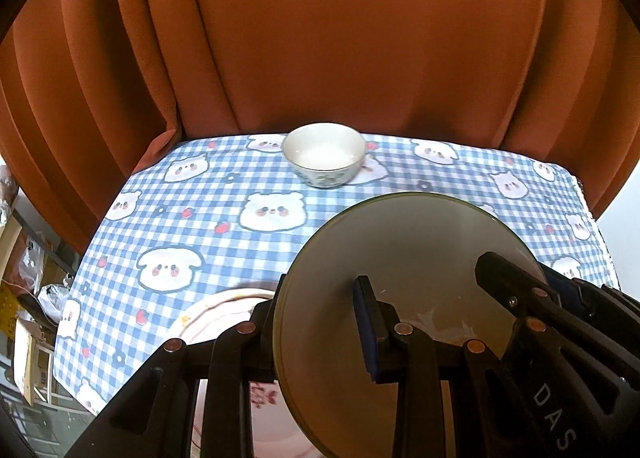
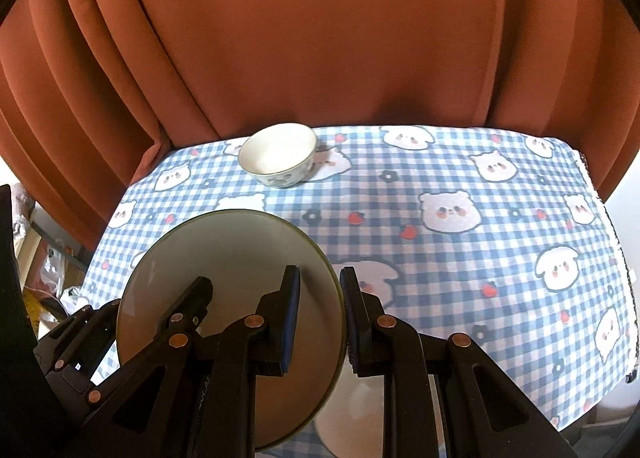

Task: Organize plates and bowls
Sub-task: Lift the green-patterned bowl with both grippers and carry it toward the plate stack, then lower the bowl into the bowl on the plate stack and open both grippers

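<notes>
**Large Plate Held at Both Edges Above Covered Surface**

At the time of inspection, a large grey-white plate (image 1: pixel 400 290) with a thin dark rim was off the surface (image 1: pixel 224 242) and tilted, raised at its far edge. Both tools were engaged on it at opposite sides.

The left hand-held gripper (image 1: pixel 316 322) was closed across the plate's left edge: one finger (image 1: pixel 370 322) with a blue pad lay on the upper face, the other sat outside and beneath the rim. The right hand-held gripper (image 2: pixel 320 314) straddled the plate's (image 2: pixel 224 270) right edge in like manner, one blue pad on the inner face and the other outside the rim. On this side a narrow gap showed between the outer pad and the rim, so firm contact could not be confirmed. Each tool was visible in the other's camera, lying over the plate.

A small white bowl (image 1: pixel 324 154) with a dark floral pattern on its outer wall stood upright near the far edge of the surface, well apart from the plate. A second plate (image 1: pixel 212 318), pale with a pinkish decorated rim, lay flat on the near left part of the surface, partly hidden beneath the left tool.

The surface was covered by a blue-and-white checked cloth (image 2: pixel 460 186) printed with bear faces. An orange curtain (image 1: pixel 340 38) hung behind.
</notes>
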A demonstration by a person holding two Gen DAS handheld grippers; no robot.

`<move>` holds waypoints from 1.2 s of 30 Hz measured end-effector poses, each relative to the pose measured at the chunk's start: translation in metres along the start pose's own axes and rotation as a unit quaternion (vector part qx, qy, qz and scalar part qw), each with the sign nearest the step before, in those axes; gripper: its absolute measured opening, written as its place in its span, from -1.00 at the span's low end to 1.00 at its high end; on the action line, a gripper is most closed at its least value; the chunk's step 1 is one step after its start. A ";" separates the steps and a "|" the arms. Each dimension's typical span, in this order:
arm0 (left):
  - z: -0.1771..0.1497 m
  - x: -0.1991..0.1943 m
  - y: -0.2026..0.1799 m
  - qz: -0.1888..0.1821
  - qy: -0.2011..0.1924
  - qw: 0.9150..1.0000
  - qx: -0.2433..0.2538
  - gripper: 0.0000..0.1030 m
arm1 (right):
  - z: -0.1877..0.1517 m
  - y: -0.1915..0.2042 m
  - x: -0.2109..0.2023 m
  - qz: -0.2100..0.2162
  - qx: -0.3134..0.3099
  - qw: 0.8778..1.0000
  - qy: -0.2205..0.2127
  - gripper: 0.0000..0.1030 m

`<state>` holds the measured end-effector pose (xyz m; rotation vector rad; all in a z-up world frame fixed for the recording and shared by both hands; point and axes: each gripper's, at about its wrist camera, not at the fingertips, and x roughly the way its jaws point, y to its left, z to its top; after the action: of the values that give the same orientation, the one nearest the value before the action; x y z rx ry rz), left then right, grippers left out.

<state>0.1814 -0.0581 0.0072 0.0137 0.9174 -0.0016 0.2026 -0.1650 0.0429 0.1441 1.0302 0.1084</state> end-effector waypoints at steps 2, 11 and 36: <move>-0.004 -0.004 -0.010 -0.001 -0.003 1.000 0.001 -0.44 | -0.003 -0.011 -0.006 0.001 0.001 1.000 -0.003 -0.54; -0.028 -0.009 -0.046 -0.007 -0.003 1.000 -0.002 -0.44 | -0.024 -0.052 -0.023 -0.003 -0.009 1.000 -0.003 -0.54; -0.082 0.039 -0.078 -0.013 0.078 0.997 0.013 -0.44 | -0.078 -0.093 0.019 -0.020 -0.006 0.997 0.072 -0.54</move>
<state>0.1392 -0.1352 -0.0740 0.0262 1.0737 -0.0382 0.1477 -0.2483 -0.0283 0.1051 1.1753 0.0898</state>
